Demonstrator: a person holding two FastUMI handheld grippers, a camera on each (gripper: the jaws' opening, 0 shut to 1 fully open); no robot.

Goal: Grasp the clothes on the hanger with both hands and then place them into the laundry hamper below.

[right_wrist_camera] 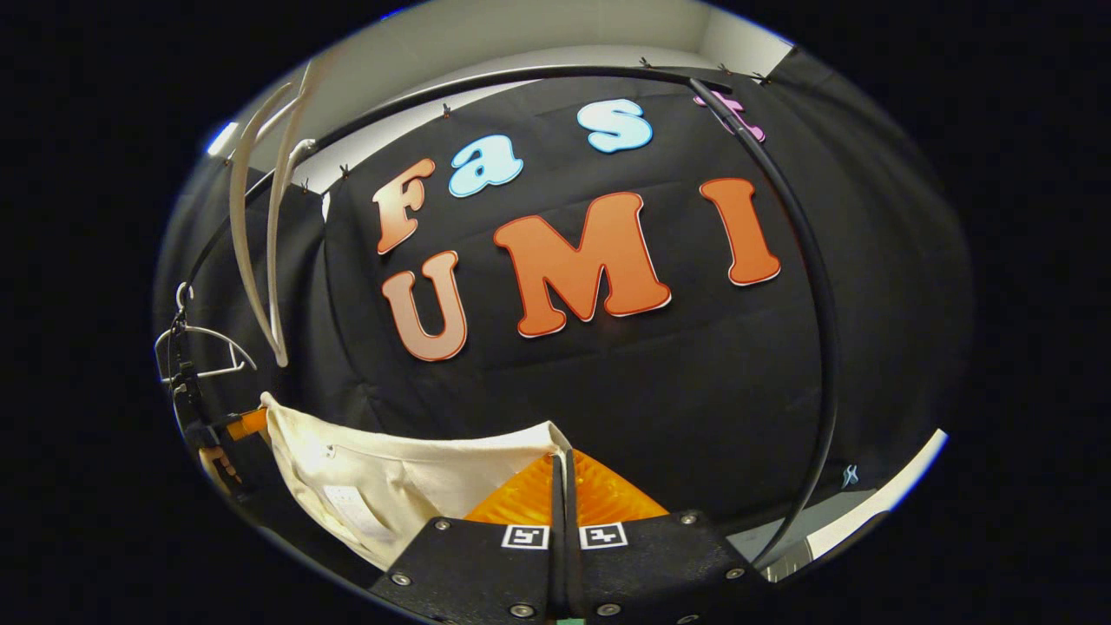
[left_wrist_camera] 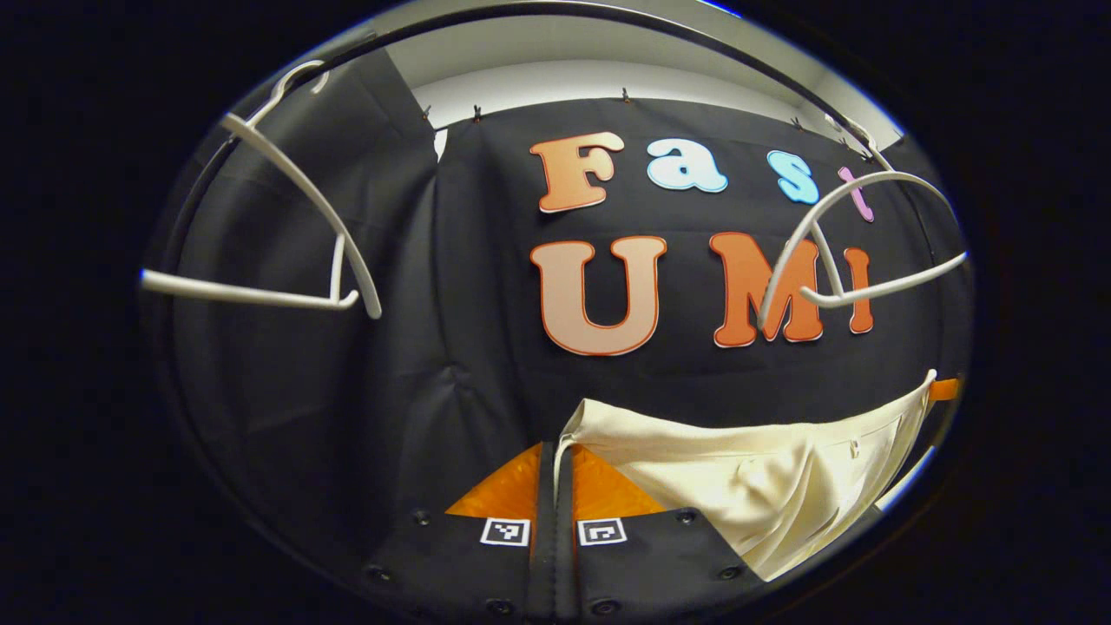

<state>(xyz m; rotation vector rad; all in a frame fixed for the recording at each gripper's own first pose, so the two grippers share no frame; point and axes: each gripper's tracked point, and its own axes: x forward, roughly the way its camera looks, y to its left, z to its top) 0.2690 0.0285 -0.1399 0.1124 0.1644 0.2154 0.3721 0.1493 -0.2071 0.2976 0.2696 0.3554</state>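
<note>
Left hand-held gripper (left_wrist_camera: 562, 460) clenched on one corner of cream garment (left_wrist_camera: 764, 473). Right hand-held gripper (right_wrist_camera: 562, 473) clenched on the opposite corner. White hangers (left_wrist_camera: 286, 234) hung bare above.

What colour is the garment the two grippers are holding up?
The garment is plain cream, with no pattern; it shows best in the left gripper view.

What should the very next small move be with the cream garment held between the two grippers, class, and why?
Probably lower both grippers together, keeping them shut. The left gripper and right gripper each pinch a top corner of the cream garment, which hangs stretched between them, already off the white hangers. The hamper below isn't in sight, so descend gently.
</note>
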